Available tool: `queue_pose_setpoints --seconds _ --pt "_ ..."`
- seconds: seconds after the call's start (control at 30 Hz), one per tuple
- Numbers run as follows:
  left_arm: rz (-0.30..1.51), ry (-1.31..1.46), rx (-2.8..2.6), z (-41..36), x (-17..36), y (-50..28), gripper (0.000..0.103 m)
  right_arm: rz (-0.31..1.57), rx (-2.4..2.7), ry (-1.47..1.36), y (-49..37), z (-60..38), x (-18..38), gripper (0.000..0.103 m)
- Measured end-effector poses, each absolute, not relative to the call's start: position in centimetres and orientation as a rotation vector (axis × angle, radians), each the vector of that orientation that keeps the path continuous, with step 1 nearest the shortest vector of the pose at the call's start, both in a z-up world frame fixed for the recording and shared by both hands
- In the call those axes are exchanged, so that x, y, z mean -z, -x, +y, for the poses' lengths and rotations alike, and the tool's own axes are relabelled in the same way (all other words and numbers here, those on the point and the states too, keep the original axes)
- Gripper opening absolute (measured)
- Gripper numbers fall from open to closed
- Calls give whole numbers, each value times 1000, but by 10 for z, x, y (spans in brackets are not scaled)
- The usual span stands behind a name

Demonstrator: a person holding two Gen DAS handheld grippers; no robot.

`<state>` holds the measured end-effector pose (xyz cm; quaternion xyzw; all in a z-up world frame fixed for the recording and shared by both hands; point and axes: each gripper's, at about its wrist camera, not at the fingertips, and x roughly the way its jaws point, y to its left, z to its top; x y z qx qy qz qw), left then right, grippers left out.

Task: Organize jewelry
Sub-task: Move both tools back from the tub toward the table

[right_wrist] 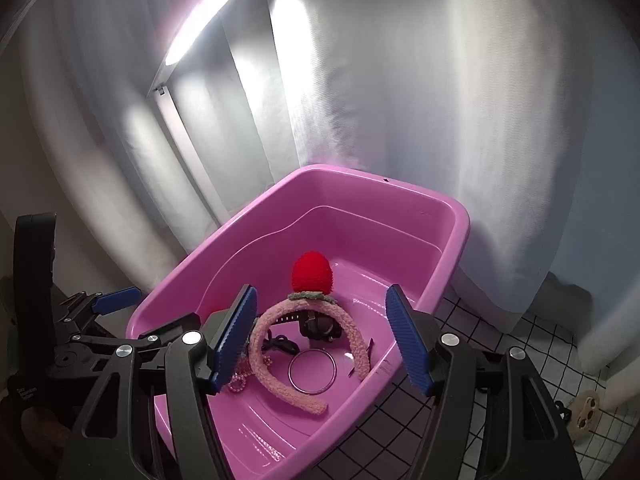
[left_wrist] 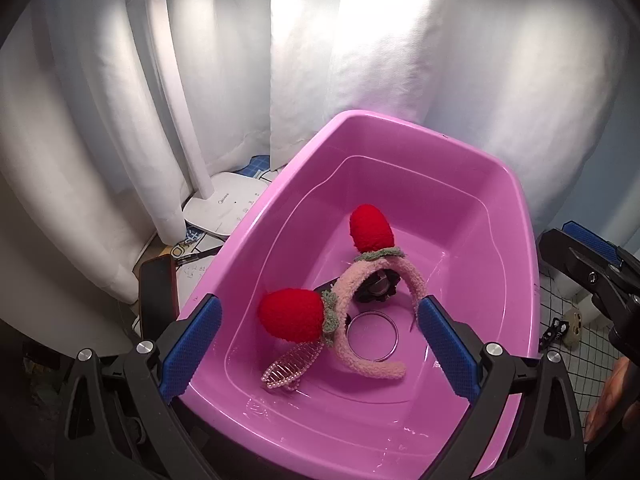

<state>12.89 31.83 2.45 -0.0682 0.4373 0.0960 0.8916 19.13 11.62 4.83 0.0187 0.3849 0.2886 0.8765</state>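
Observation:
A pink plastic bin (left_wrist: 516, 216) (right_wrist: 452, 216) holds a fuzzy pink headband (left_wrist: 360, 360) (right_wrist: 280, 372) with two red strawberry pompoms (left_wrist: 290, 314) (right_wrist: 312, 270). Under it lie a silver bangle (left_wrist: 372, 336) (right_wrist: 312, 372), a black watch (left_wrist: 378, 286) (right_wrist: 320, 326) and a pearl hair comb (left_wrist: 288, 364). Pink beads (right_wrist: 238, 380) lie at the bin's left. My left gripper (left_wrist: 320, 344) is open and empty, fingers over the bin's near rim. My right gripper (right_wrist: 324, 336) is open and empty above the bin. The left gripper's blue pad (right_wrist: 116, 298) shows in the right wrist view.
A white desk lamp (left_wrist: 224, 208) stands left of the bin against white curtains. A dark phone (left_wrist: 158, 292) lies by the bin's left side. A tan clip (left_wrist: 574, 322) (right_wrist: 584, 412) lies on the white grid cloth (right_wrist: 500, 340) at right. The right gripper (left_wrist: 592, 272) shows at the right edge.

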Motion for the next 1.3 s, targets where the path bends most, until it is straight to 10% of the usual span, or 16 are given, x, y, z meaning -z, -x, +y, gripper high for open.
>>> queue_pose_setpoints --seconds 1.3 --pt "943 22 108 33 50 -105 97 883 -91 -207 -50 -239 46 67"
